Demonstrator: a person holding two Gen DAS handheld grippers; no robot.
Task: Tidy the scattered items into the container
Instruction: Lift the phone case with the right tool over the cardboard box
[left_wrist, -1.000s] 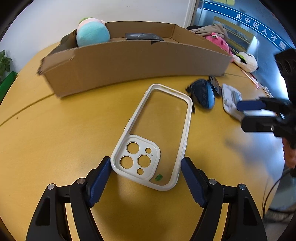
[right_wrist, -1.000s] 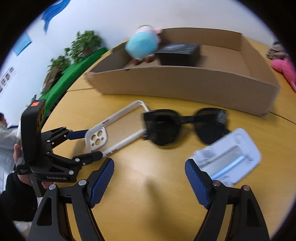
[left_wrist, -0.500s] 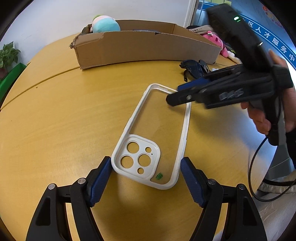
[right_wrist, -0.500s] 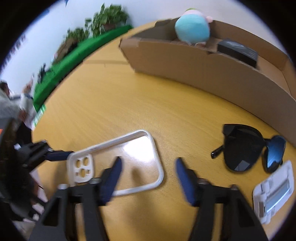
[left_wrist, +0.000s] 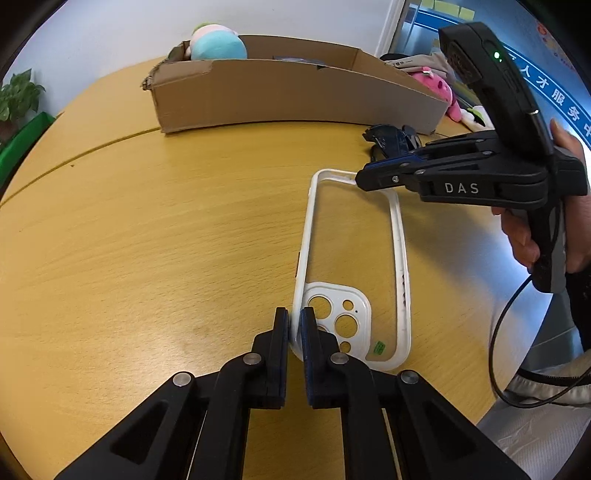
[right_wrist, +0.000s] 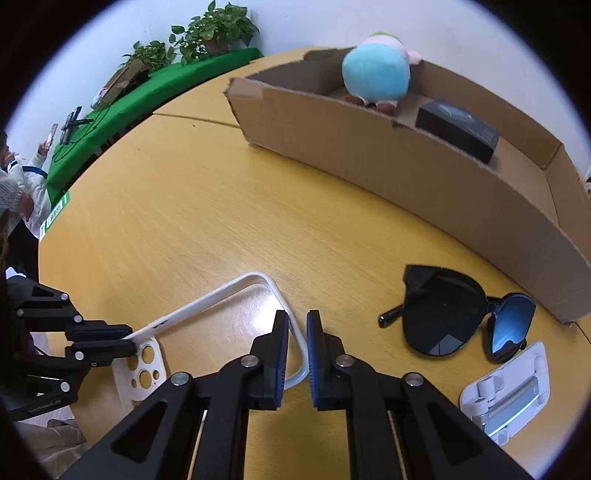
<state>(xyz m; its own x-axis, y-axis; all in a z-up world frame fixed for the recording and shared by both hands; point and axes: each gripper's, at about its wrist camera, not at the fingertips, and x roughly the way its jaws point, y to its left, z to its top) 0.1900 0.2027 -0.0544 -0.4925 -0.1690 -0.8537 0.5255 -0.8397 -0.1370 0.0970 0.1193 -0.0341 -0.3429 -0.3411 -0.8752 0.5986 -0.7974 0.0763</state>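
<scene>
White phone case (left_wrist: 354, 266) lies on the bench (left_wrist: 147, 240); my left gripper (left_wrist: 294, 325) pinches its camera-end rim, my right gripper (right_wrist: 297, 343) its opposite rim; cardboard box (right_wrist: 424, 173) at twelve o'clock.

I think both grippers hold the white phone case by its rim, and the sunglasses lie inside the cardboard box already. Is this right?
Not quite. The left gripper and right gripper do both pinch the rim of the white phone case, but the sunglasses lie on the table, outside the cardboard box, next to its near wall. The right wrist view shows this.
</scene>
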